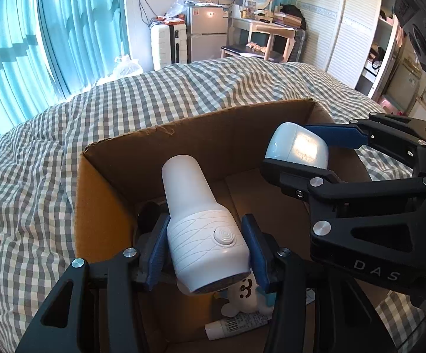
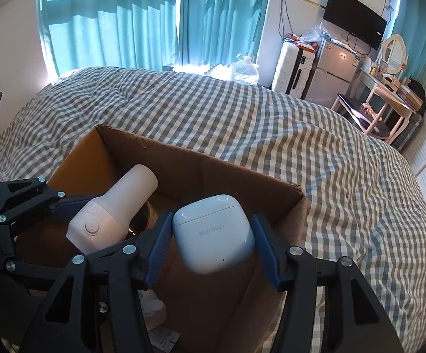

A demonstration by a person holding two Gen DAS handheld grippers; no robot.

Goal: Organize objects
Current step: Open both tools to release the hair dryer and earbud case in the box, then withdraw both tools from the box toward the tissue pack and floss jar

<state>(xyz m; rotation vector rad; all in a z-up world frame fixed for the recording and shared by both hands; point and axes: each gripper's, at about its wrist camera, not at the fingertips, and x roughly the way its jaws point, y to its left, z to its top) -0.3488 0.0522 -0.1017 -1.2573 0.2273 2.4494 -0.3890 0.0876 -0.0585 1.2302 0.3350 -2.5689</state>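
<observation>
Mid-task: left gripper [image 1: 207,253] clamped on white bottle [image 1: 201,223], right gripper [image 2: 213,247] on earbud case [image 2: 213,232], both over cardboard box [image 1: 183,135] already holding small items, release pending.

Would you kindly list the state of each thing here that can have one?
Left gripper: shut on the white handheld device, held over the box.
Right gripper: shut on the earbuds case, lid closed, held over the box.
Cardboard box: open at the top, resting on the checked bedding.
White tube: lying flat inside the box.
Curtains: drawn.
</observation>
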